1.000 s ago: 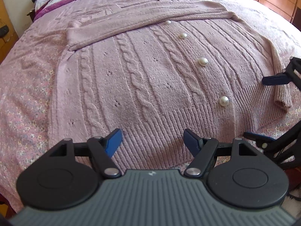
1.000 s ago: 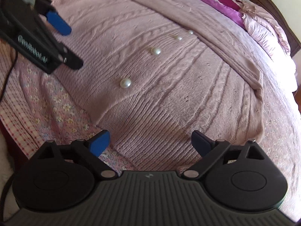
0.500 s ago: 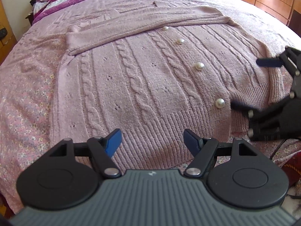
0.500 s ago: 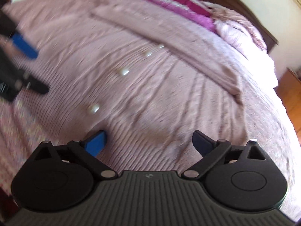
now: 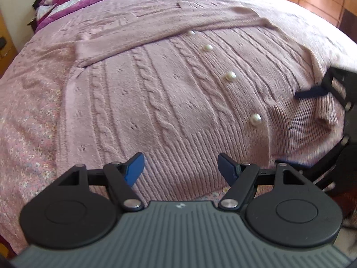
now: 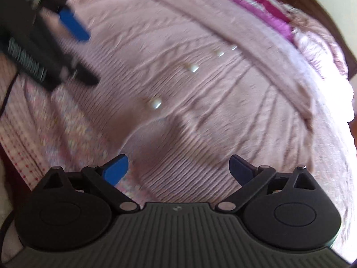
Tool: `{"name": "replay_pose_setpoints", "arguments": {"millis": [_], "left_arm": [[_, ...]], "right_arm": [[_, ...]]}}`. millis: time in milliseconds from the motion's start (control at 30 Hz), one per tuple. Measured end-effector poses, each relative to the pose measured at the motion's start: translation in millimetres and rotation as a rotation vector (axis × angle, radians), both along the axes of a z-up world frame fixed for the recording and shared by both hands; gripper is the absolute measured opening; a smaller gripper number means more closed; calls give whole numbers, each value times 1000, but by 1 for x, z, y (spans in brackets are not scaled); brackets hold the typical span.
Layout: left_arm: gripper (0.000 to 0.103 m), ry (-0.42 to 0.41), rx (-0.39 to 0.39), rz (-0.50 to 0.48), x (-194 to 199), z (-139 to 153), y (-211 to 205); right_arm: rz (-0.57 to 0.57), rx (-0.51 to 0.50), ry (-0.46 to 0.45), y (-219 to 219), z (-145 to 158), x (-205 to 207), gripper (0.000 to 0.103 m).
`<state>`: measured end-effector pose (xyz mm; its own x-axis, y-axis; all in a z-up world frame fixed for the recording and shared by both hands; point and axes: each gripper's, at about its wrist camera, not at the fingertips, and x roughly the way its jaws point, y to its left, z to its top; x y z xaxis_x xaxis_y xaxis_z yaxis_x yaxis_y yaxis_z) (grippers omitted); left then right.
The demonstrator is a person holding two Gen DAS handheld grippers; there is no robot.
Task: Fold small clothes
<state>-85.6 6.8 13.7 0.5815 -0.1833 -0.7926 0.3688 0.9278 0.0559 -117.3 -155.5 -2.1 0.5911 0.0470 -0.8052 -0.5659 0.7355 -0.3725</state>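
Two grippers hover over one pink cable-knit cardigan, which we have spread face-up and buttoned on the bed. The left gripper sits just above the ribbed hem, its blue fingertips spread wide apart and holding nothing; we keep it low and centred here, we judge, so that the hem is within reach for a pinch. The right gripper likewise stands with jaws parted and empty, poised over the hem's right-hand corner, where the ribbing meets the floral bedcover. In the left view it appears at the far right edge, one blue fingertip level with the cuff of the sleeve that lies along the garment's side.

Four pearl buttons run up the placket and mark the centre line, a useful reference for a symmetric fold. Across the chest, the other sleeve lies folded over the body, so we judge the sleeves are partly dealt with and the bottom-to-top fold remains. Placing one gripper at each side of the hem lets us lift the edge evenly and carry it toward the collar without skewing the knit.

Motion blur in the right view hides fine detail, so we cannot tell whether its fingertips touch the fabric. A purple striped blanket lies beyond the cardigan, well apart from it.
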Motion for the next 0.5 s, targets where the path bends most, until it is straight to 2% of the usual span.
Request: {"name": "replay_pose_setpoints", "arguments": {"millis": [100, 233, 500], "left_arm": [[74, -22, -26, 7, 2, 5, 4], [74, -20, -49, 7, 4, 7, 4], [74, -51, -35, -47, -6, 4, 2]], "right_arm": [[17, -92, -45, 11, -18, 4, 103], [54, -156, -205, 25, -22, -3, 103], [-94, -5, -353, 12, 11, 7, 102]]}}
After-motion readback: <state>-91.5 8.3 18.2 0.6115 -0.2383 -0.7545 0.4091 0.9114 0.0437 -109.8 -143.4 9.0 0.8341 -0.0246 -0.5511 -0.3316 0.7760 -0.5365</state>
